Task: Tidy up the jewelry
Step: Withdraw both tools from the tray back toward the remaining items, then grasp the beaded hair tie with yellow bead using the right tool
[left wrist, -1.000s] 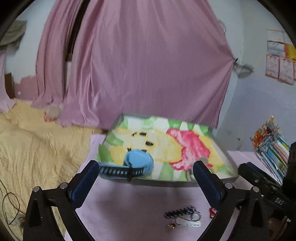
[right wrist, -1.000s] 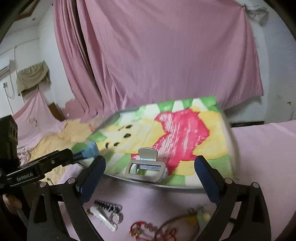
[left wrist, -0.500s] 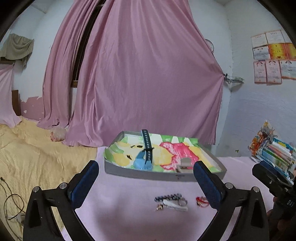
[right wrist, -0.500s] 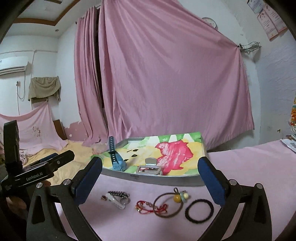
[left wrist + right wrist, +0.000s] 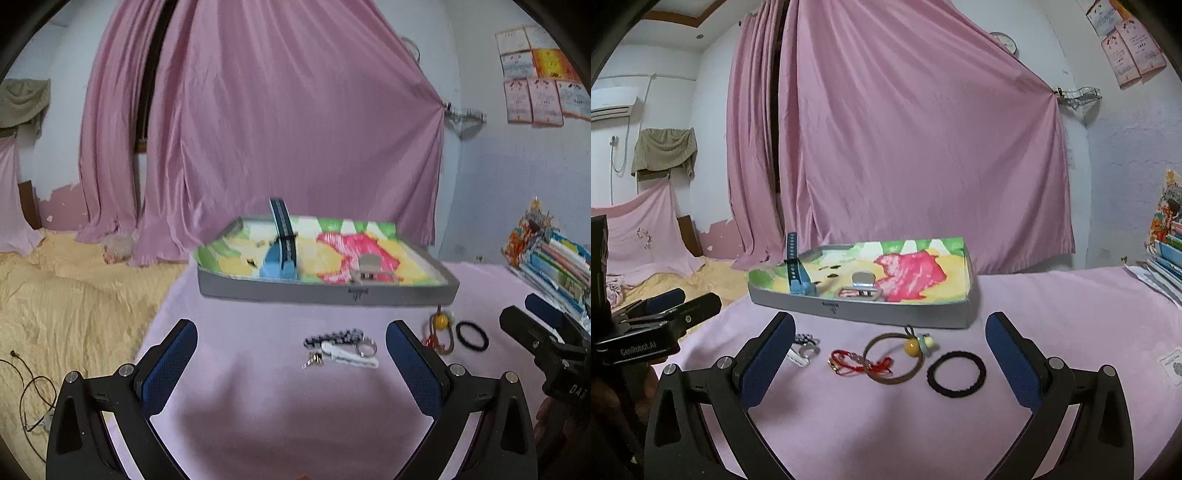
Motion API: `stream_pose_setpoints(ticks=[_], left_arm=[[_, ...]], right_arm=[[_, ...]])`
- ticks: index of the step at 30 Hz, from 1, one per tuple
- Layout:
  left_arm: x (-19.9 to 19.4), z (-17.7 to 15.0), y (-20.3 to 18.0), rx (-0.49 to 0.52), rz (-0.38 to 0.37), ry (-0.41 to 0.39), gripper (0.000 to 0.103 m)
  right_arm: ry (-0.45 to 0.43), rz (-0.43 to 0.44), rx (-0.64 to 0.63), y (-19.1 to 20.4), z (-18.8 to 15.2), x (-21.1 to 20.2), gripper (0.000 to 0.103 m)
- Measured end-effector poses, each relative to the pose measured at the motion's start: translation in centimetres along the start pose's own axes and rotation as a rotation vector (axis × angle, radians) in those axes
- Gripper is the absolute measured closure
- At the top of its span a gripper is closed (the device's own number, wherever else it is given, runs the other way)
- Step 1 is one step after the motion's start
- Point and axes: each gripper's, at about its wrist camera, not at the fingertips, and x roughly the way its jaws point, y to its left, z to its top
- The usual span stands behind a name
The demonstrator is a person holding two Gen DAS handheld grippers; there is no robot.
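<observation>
A grey tray [image 5: 328, 295] [image 5: 864, 314] with a bright painted lining rests on the pink cloth. Inside it a blue watch [image 5: 281, 254] [image 5: 798, 273] stands with its strap up, beside a silver hair claw [image 5: 369, 271] [image 5: 862, 286]. In front of the tray lie a keychain with a white tag [image 5: 343, 349] [image 5: 802, 349], a red cord bracelet [image 5: 857, 363], a brown ring with a yellow bead [image 5: 897, 356] [image 5: 439, 326] and a black hair tie [image 5: 956, 373] [image 5: 472, 335]. My left gripper [image 5: 291, 358] is open, back from the keychain. My right gripper [image 5: 890, 354] is open, with nothing between its fingers.
Pink curtains hang behind the table. A yellow bedspread [image 5: 66, 295] with a thin cable [image 5: 29, 391] lies to the left. Stacked books [image 5: 550, 258] sit at the right edge. A small card [image 5: 1176, 365] lies on the cloth to the right.
Both grippers have drawn back from the tray, which now looks smaller and farther. The watch and the hair claw stay in the tray, and the loose pieces in front came into view.
</observation>
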Motion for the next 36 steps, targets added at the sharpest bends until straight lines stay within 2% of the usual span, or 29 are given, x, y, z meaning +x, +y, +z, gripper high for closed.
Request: stream_pose_setpoints(ticks=[3, 5, 13, 15, 17, 22, 26, 28, 31, 36], left_arm=[[1.5, 0.0, 0.1, -0.005, -0.047, 0.111, 0.0], [2.4, -0.1, 0.2, -0.009, -0.053, 0.159, 0.0], [4.5, -0.1, 0.7, -0.016, -0.057, 0.256, 0.001], [4.8, -0.1, 0.7, -0.011, -0.065, 0.272, 0.008], [5.2, -0.2, 0.6, -0.006, -0.074, 0.296, 0.02], [5.9, -0.6, 0.4, 0.002, -0.118, 0.337, 0.037], [6.2, -0.7, 0.2, 0.016, -0.142, 0.359, 0.048], [6.5, -0.7, 0.1, 0.024, -0.149, 0.367, 0.052], [6.9, -0.6, 0.0, 0.037, -0.148, 0.373, 0.057], [7.3, -0.3, 0.0, 0.054, -0.146, 0.379, 0.066]], right_arm=[[0.037, -0.004, 0.005, -0.3, -0.2, 0.7, 0.001], [0.064, -0.003, 0.01, -0.5, -0.2, 1.1, 0.001], [0.257, 0.061, 0.123, -2.5, -0.6, 4.0, 0.002], [0.284, 0.07, 0.138, -2.7, -0.9, 4.5, 0.002], [0.297, 0.077, 0.128, -2.5, -0.9, 4.8, 0.003], [0.367, 0.123, 0.098, -0.9, -0.5, 6.6, 0.032], [0.431, 0.17, 0.11, 0.2, -0.7, 8.4, 0.043], [0.456, 0.188, 0.117, 0.6, -0.9, 9.1, 0.055], [0.487, 0.2, 0.127, 1.0, -1.0, 10.1, 0.063], [0.513, 0.198, 0.135, 1.4, -1.0, 11.2, 0.066]])
